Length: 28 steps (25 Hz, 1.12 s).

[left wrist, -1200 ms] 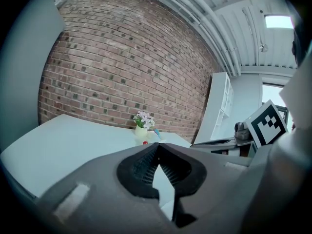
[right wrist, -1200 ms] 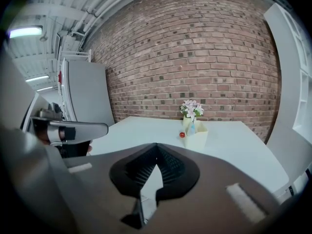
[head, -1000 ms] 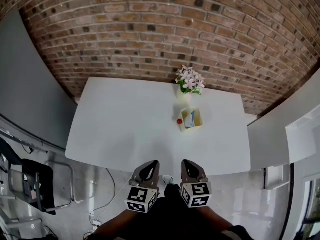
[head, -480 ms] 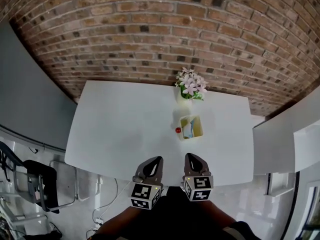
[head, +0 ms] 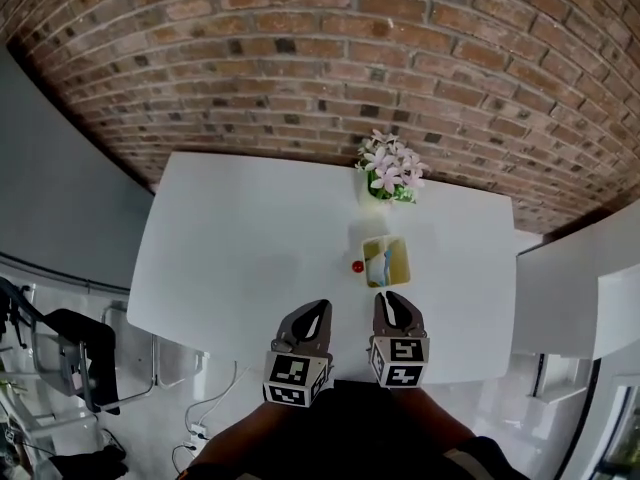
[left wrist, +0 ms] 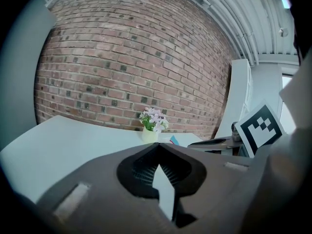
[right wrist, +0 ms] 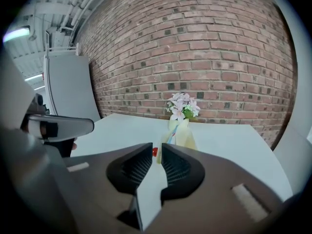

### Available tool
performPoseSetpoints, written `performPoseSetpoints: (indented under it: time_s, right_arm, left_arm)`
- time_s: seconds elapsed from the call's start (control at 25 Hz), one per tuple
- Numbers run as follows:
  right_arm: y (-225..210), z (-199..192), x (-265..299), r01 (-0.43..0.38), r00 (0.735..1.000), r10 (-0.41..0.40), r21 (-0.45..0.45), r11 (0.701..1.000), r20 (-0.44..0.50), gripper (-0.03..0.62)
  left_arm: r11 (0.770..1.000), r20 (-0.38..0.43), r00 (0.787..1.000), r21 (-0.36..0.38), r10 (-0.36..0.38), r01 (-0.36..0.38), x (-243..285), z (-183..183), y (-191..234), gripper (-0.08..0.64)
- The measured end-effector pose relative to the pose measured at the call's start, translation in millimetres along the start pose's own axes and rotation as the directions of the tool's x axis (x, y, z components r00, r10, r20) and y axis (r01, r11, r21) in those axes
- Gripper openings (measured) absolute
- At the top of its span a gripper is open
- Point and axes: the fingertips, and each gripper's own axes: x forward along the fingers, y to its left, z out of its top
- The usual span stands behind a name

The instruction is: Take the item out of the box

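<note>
A small pale yellow box [head: 397, 264] stands open-topped on the white table [head: 240, 248], right of centre, with a blue and white item [head: 385, 265] inside. In the right gripper view the box [right wrist: 184, 134] is straight ahead. A small red thing [head: 357, 266] lies beside the box's left wall. My left gripper [head: 312, 316] and right gripper [head: 396, 302] hover side by side over the table's near edge, short of the box. The left gripper [left wrist: 158, 148] has its tips touching. The right gripper [right wrist: 157, 149] shows only a narrow slit. Both hold nothing.
A vase of pink flowers [head: 388, 176] stands behind the box near the brick wall. A dark chair [head: 70, 358] and loose cables [head: 200, 418] are on the floor at the left. White furniture [head: 580, 288] flanks the table's right side.
Both grippers have come forward from the floor side to the table's near edge, closer to the box. Their jaws look unchanged.
</note>
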Motion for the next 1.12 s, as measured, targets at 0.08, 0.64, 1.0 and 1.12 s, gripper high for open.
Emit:
performPoseSetpoints:
  time_s: [0.08,0.64,1.0,1.12]
  right_arm:
    - [-5.0,-0.9,7.8,0.004,1.0,-0.004,-0.005,1.0,-0.011,0.06]
    - [-17.0,-10.9,43.3,-0.019,0.996,0.015,-0.036,0.999,-0.088,0.087]
    - [-18.8,-17.2,56.5,-0.015,0.992,0.009,-0.049,0.999,-0.124,0.072]
    - [-20.1,-19.3,59.1,-0.006,0.991,-0.001,-0.051,0.999,-0.132,0.051]
  left_arm:
    - [1.0,-0.008,1.0,-0.008,0.011,-0.011,8.4,-1.5,2.7,0.005]
    - [0.999,-0.08,0.996,-0.024,0.046,-0.048,46.7,-18.4,22.6,0.005]
    - [0.998,-0.114,0.991,0.0,0.065,-0.065,54.9,-27.8,31.3,0.005]
    - [0.998,-0.12,0.991,0.001,0.066,-0.066,55.4,-29.4,32.6,0.005]
